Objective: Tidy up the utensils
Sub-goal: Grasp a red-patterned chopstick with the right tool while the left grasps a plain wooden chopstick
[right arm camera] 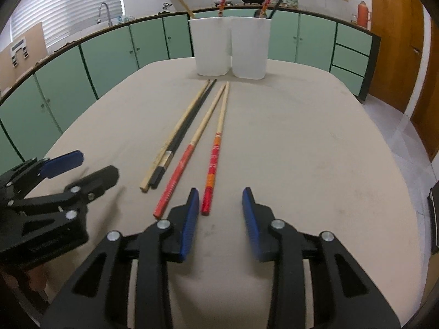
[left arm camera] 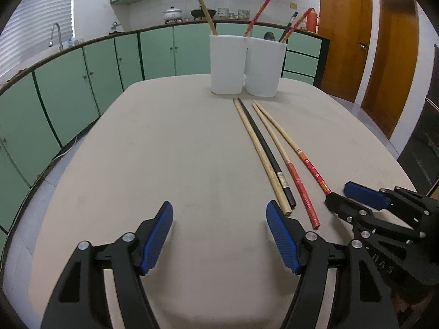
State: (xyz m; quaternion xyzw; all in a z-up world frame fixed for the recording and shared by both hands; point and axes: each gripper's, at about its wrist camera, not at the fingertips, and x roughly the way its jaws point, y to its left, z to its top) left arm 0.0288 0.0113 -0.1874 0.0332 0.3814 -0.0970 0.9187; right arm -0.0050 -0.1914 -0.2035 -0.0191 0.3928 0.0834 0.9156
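Observation:
Several chopsticks lie side by side on the beige table (left arm camera: 137, 164): a plain wooden one (left arm camera: 259, 153), a black one (left arm camera: 267, 153), a red-handled one (left arm camera: 290, 170) and a red-and-orange patterned one (left arm camera: 304, 161). Two white holders, left (left arm camera: 227, 64) and right (left arm camera: 264, 67), stand at the far end with chopsticks upright in them. My left gripper (left arm camera: 219, 213) is open and empty, just left of the wooden chopstick's near end. My right gripper (right arm camera: 221, 197) is open and empty, its left finger beside the patterned chopstick's (right arm camera: 212, 170) near end.
Green kitchen cabinets (left arm camera: 82, 82) curve around behind the table. A sink tap (left arm camera: 56, 34) is at the left. Wooden doors (left arm camera: 345, 41) stand at the right. The table's edges fall away left and right.

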